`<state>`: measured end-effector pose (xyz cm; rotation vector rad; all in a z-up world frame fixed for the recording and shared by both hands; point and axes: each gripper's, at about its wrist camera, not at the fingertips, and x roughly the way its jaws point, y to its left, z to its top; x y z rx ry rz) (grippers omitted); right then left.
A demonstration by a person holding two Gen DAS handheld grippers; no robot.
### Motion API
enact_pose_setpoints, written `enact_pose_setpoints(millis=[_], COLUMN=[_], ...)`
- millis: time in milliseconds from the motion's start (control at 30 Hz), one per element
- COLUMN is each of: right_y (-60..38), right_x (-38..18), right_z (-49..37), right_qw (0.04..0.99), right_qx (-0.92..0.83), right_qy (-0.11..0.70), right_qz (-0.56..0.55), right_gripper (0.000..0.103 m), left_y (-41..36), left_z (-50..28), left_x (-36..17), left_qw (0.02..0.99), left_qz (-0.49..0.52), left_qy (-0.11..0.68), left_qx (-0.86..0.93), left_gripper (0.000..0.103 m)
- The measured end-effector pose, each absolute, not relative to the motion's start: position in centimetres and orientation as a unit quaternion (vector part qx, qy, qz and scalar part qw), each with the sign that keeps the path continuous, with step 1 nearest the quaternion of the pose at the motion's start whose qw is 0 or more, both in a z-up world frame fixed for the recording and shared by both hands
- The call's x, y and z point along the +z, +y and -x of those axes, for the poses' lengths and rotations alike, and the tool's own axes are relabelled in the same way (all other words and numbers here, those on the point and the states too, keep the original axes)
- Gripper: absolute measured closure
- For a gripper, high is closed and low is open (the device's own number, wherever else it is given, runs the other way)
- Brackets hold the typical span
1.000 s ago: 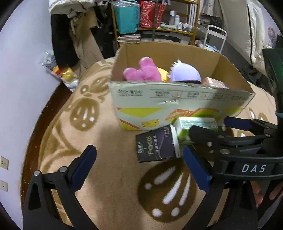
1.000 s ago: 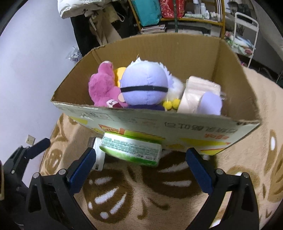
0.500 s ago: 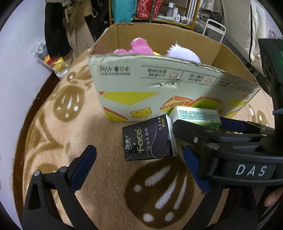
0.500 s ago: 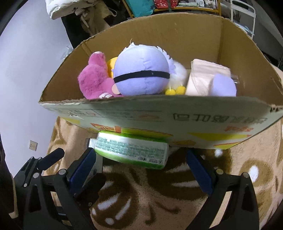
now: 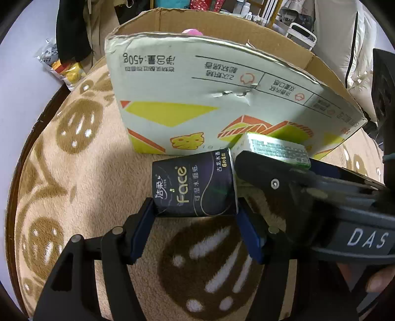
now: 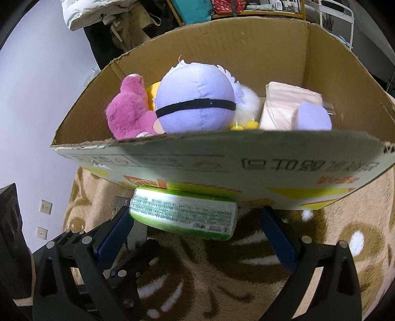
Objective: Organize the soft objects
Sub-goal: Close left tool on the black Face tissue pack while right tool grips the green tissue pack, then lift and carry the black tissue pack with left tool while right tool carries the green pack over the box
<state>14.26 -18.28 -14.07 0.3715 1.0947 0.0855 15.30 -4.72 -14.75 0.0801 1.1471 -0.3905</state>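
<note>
My left gripper (image 5: 195,217) is shut on the near end of a black "Face" tissue pack (image 5: 195,187) lying on the blanket in front of the cardboard box (image 5: 197,93). My right gripper (image 6: 197,232) is open around a green and white tissue pack (image 6: 182,212) that rests against the box's front wall (image 6: 222,158); its left pad touches the pack, its right pad stands apart. The green pack also shows in the left wrist view (image 5: 276,148). Inside the box lie a pink plush (image 6: 128,111), a purple plush (image 6: 195,101) and a beige pack (image 6: 284,108).
A tan blanket with brown patterns (image 5: 74,172) covers the surface. A wooden floor edge and white wall lie to the left (image 5: 24,74). Shelves with bags stand behind the box (image 6: 234,7). A packet of small toys lies by the wall (image 5: 64,69).
My left gripper moved forward and closed on the black tissue pack. My right gripper advanced around the green pack and narrowed, staying open.
</note>
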Motion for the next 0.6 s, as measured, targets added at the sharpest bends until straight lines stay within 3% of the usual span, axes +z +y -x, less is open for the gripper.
enact_pose_setpoints(millis=[600], right_y=[-18.54], right_x=[-14.09], right_z=[-14.13], right_qw=[0.836], right_qx=[0.03], right_qy=[0.521], right_qz=[-0.169], right_gripper=[0.0], left_y=[-4.46], left_z=[-15.56], left_x=[-14.59], left_qw=[0.818], left_qz=[-0.028], left_qy=[0.543], left_qx=[-0.19], left_gripper=[0.038])
